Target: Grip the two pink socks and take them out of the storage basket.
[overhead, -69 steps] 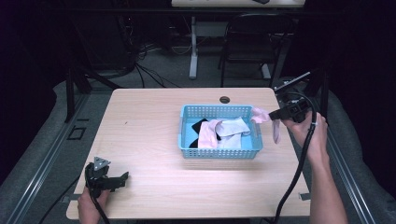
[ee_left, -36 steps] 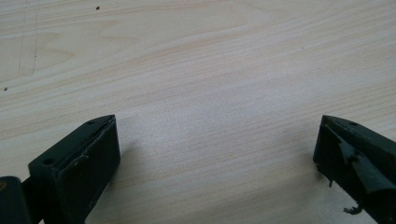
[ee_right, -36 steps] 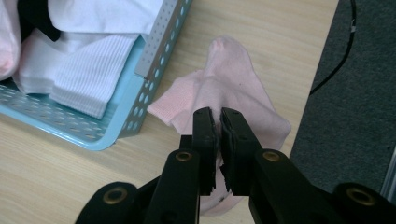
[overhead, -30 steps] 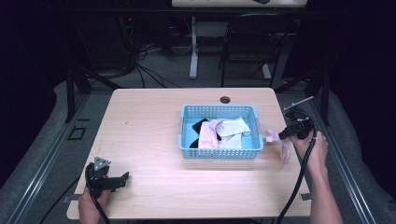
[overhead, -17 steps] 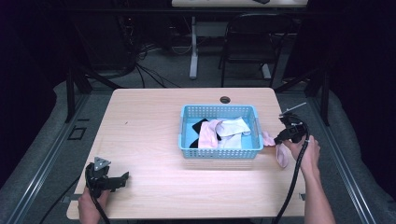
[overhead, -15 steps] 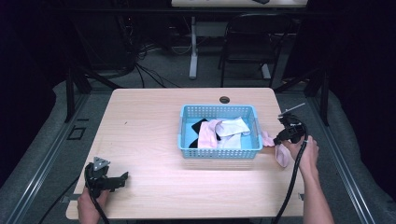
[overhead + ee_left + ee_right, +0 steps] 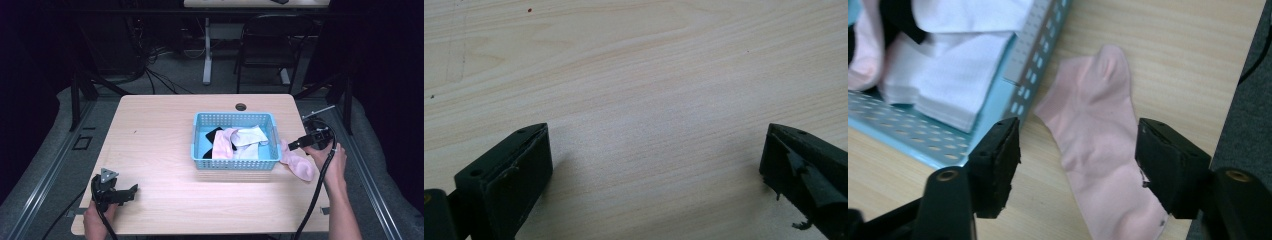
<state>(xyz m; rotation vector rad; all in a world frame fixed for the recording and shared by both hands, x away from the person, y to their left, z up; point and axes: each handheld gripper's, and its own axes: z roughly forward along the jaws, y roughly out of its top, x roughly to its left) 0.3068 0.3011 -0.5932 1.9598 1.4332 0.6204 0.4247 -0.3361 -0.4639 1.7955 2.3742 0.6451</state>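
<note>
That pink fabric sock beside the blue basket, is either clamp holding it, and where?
Neither. The pink fabric sock lies flat on the wooden table, under the open right gripper. The left gripper is open over bare wood.

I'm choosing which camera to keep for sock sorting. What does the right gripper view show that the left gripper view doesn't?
Right gripper view: the loose pale pink sock lying flat on the table beside the light blue perforated plastic basket, with white folded socks inside it, seen between the right tool's open jaws. Left gripper view: the left tool, jaws wide apart over bare wood. Both share the light wooden tabletop.
</note>
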